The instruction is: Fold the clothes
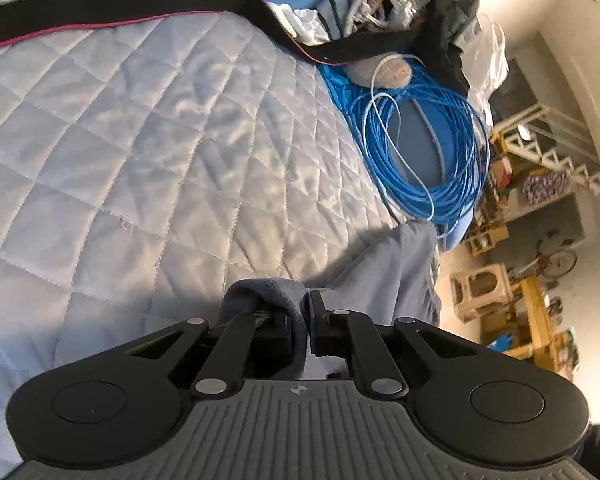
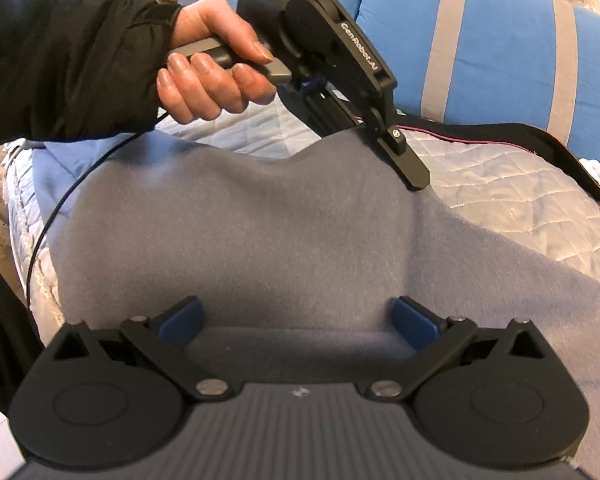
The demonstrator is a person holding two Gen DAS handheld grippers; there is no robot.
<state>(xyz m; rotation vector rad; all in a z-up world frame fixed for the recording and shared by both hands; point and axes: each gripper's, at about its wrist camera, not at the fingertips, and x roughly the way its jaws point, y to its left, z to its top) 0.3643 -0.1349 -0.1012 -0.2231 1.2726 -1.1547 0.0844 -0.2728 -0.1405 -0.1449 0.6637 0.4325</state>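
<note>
The left gripper (image 1: 306, 320) has its jaws pinched tight on an edge of the grey-blue garment (image 2: 260, 232), which lies spread over the quilted bed (image 1: 140, 140). The right gripper (image 2: 298, 322) hangs over the cloth with jaws wide, gripping nothing. Only the right wrist view shows the hand (image 2: 212, 64) on the left gripper's handle; only the left shows the blue cable coil (image 1: 432, 148) at the bed's edge.

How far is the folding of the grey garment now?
Early. Done: the left hand-held gripper is shut on an edge of the grey garment. In hand: lifting that edge. Left: the right hand-held gripper is open, and the garment lies mostly spread on the quilt.
</note>
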